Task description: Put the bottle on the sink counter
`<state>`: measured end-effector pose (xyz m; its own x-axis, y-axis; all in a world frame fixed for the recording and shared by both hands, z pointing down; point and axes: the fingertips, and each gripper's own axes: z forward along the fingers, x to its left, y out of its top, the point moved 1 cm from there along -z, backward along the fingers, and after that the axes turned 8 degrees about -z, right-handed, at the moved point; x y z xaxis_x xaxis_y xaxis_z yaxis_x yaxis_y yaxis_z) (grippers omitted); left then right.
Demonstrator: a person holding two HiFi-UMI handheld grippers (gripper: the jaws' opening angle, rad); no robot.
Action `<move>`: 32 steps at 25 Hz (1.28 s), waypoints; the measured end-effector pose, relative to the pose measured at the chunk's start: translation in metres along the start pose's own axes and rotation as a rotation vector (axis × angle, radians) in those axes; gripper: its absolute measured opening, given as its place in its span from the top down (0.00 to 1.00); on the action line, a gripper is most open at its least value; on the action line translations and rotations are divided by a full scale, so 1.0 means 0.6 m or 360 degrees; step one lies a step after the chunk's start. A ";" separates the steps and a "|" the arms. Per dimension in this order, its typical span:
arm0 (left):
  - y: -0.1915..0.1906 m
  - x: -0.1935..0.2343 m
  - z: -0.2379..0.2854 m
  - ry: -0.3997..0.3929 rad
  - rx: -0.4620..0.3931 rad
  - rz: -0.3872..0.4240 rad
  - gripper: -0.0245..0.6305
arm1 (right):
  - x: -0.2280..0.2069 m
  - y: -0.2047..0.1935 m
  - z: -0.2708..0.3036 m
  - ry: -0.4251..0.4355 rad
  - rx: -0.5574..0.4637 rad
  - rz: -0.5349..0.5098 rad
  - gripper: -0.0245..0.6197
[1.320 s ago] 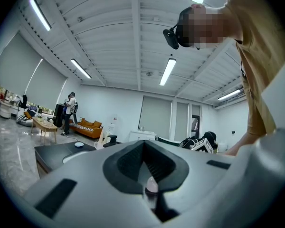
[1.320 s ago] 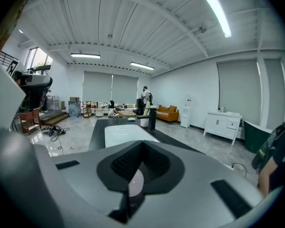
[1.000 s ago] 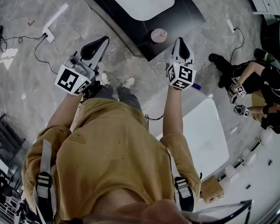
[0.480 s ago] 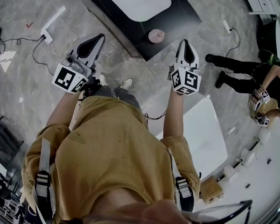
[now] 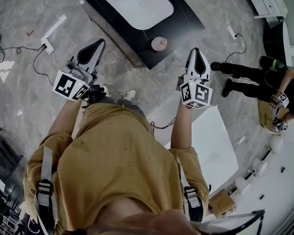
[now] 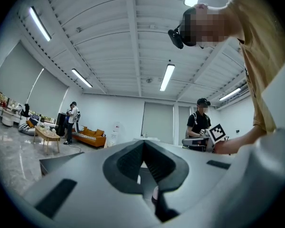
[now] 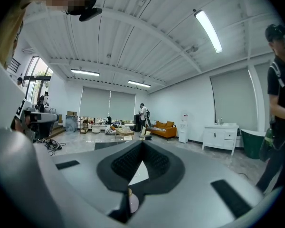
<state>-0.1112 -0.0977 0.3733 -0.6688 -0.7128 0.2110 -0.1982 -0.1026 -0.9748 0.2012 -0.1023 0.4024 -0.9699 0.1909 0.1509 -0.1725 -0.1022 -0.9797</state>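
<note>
A small pinkish bottle [image 5: 159, 43] stands upright on the near corner of the black sink counter [image 5: 188, 17], beside the white basin [image 5: 136, 4]. My right gripper [image 5: 197, 51] hovers to the right of the bottle and apart from it, jaws shut with nothing between them. My left gripper [image 5: 96, 43] hangs over the floor to the left of the counter, also shut and empty. In the right gripper view the closed jaws [image 7: 142, 144] point level into the room, and the bottle [image 7: 133, 203] shows low down in the gap. The left gripper view shows its closed jaws [image 6: 143, 142].
A white box-shaped unit [image 5: 216, 142] stands just right of my legs. Another person [image 5: 279, 99] with grippers crouches at the right edge. A power strip [image 5: 53, 27] with cables lies on the marble floor at the left. A cardboard box [image 5: 221, 202] sits at the lower right.
My right gripper has lifted toward the camera, still shut and empty. The left gripper has hardly moved. The person at the right has shifted further right.
</note>
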 end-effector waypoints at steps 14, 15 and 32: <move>0.043 -0.004 0.008 -0.0001 -0.0076 0.0042 0.96 | -0.025 0.070 -0.035 -0.0007 -0.0124 -0.0013 0.95; 0.046 -0.004 0.008 0.0001 -0.0082 0.0039 0.96 | -0.027 0.073 -0.038 -0.0008 -0.0128 -0.0015 0.95; 0.087 -0.001 -0.021 0.0012 -0.0118 0.0083 0.96 | -0.046 0.136 -0.110 -0.0056 -0.0240 -0.0047 0.95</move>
<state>-0.1302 -0.0937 0.3229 -0.6849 -0.7107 0.1609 -0.2154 -0.0134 -0.9764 0.2251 -0.0518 0.3096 -0.9707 0.1567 0.1820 -0.1760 0.0514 -0.9830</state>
